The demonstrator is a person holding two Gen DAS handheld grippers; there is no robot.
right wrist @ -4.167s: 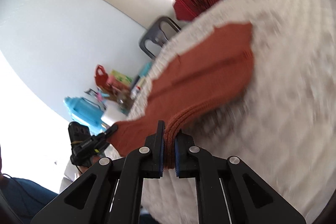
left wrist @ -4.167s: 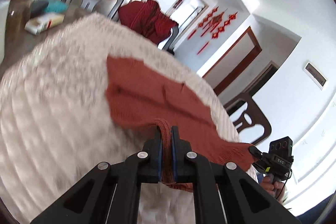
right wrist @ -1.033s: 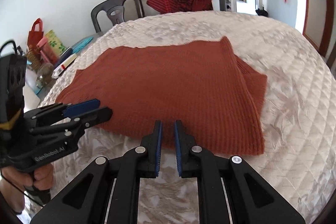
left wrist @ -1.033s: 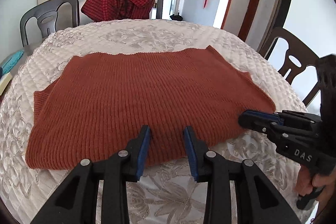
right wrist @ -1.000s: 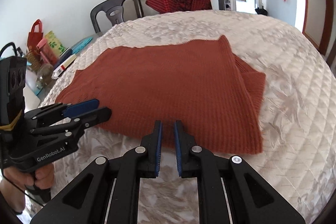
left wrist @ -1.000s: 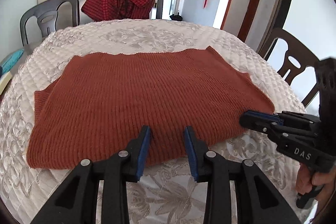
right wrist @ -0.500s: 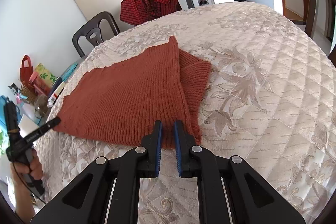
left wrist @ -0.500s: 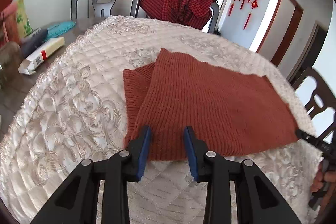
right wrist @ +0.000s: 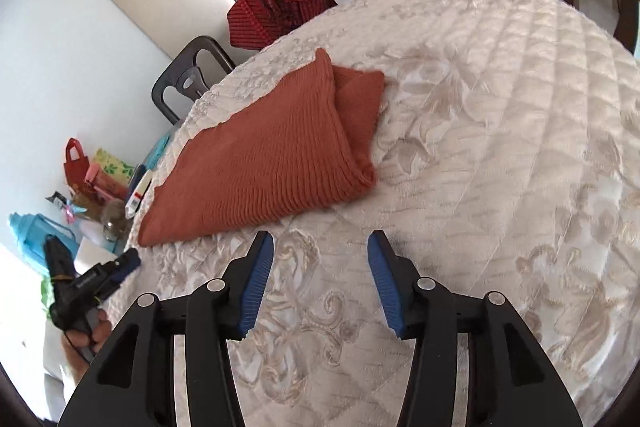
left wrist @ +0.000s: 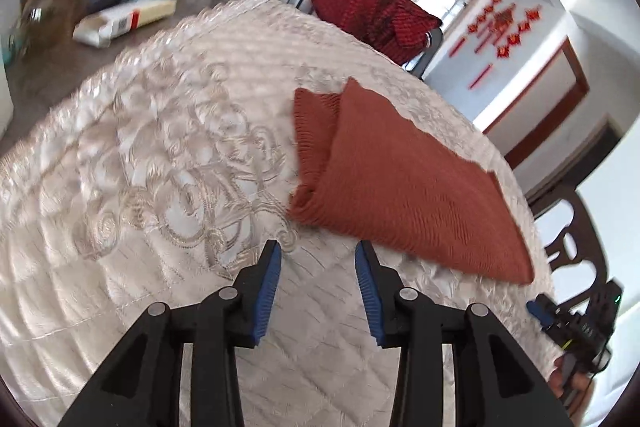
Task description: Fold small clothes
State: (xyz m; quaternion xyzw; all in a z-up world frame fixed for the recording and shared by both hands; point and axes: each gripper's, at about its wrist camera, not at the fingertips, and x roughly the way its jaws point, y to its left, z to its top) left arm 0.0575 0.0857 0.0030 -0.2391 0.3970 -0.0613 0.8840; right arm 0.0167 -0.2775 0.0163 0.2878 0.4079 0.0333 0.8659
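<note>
Both jaws opening w/ nothing between: left hand-held gripper (left wrist: 318, 247) & right hand-held gripper (right wrist: 320, 239) off rust sweater (left wrist: 400, 187); could grab only top layer, mess fold.

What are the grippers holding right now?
Nothing. The left gripper and right gripper are both opening, with only the quilted cream tablecloth between them. The folded rust-orange knitted sweater lies free.
</note>
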